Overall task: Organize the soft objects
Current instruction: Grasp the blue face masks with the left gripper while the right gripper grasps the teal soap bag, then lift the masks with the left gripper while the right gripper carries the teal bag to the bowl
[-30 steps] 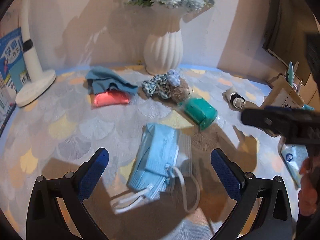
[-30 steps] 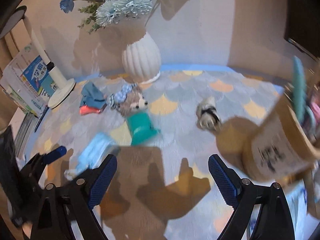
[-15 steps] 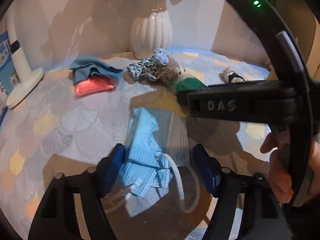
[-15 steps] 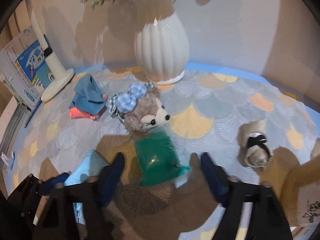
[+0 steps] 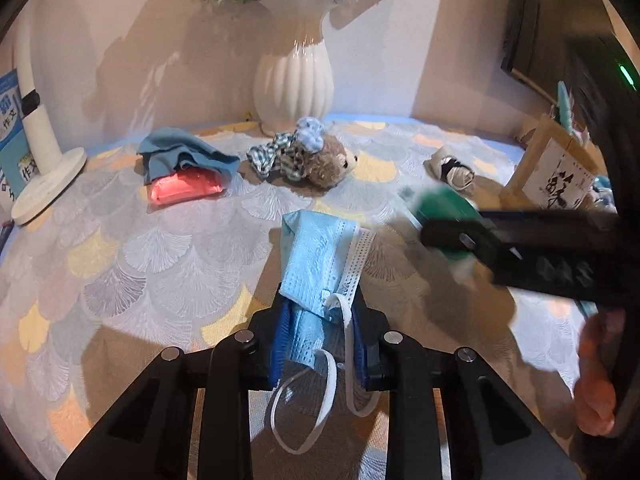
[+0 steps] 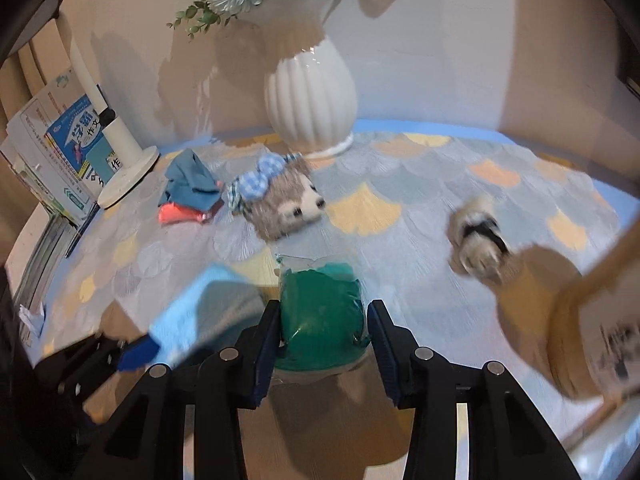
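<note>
On worktop (image 5: 120,248), my left gripper (image 5: 320,332) jaws closing on mask (image 5: 316,248), bunched end pinched: light, floppy, loops may snag; right gripper (image 6: 324,344) jaws closing around green pouch (image 6: 320,312): squashy, film slippery, grip mid-body

face mask (image 5: 320,248): pale blue pleated, white ear loops dangling, bunched and lifted at its near end, well in front of the white vase (image 5: 294,80).
green pouch (image 6: 320,316): glossy clear-wrapped soft bundle, teal green, lying in front of the vase, just nearer than the plush.
plush animal (image 6: 284,204): grey-brown, blue gingham bow, on its side, near the vase's foot.
blue cloth (image 5: 180,156): crumpled, draped over a pink packet (image 5: 184,190), left of the vase.
rolled sock (image 5: 452,168): cream with black band, lying right of the vase.
</note>
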The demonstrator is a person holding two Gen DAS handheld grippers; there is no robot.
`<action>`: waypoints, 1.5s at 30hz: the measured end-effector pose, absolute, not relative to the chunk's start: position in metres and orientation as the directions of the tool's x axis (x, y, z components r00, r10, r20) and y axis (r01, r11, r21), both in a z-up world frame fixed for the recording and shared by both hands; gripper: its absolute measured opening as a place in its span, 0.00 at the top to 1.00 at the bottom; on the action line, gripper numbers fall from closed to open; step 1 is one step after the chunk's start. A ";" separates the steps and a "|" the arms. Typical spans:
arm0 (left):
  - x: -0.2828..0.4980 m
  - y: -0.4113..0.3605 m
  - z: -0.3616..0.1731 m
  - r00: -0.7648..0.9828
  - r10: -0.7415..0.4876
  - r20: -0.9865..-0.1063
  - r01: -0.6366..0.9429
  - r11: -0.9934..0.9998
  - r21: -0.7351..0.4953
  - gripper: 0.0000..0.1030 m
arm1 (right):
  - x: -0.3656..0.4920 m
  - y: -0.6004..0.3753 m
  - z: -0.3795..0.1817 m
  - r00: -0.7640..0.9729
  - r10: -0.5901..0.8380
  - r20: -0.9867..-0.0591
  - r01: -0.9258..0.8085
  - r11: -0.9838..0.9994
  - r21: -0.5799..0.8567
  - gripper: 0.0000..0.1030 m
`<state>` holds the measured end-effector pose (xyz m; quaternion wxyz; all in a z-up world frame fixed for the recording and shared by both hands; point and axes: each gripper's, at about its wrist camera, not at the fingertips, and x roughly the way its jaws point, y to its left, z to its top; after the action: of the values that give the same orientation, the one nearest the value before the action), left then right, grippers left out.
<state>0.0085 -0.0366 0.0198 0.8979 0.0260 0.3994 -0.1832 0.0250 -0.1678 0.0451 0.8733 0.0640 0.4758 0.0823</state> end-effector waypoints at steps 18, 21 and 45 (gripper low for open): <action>-0.010 -0.061 0.010 0.510 -0.260 -0.820 0.386 0.921 -0.052 0.41 | -0.053 -0.196 0.023 0.527 0.130 -0.840 -0.082 0.991 0.102 0.47; -0.010 -0.062 0.015 0.521 -0.262 -0.812 0.375 0.925 -0.058 0.82 | -0.058 -0.184 0.025 0.550 0.043 -0.834 -0.092 0.996 -0.009 0.58; -0.053 -0.280 0.217 0.545 -0.653 -0.525 0.730 0.678 -0.086 0.87 | -0.162 -0.442 0.223 0.837 -0.043 -0.545 0.269 0.900 0.342 0.58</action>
<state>-0.0532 -0.2799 0.2169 0.8761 0.0716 0.2675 -0.3946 -0.1625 -0.4420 0.2231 0.9357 0.2073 0.2729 -0.0835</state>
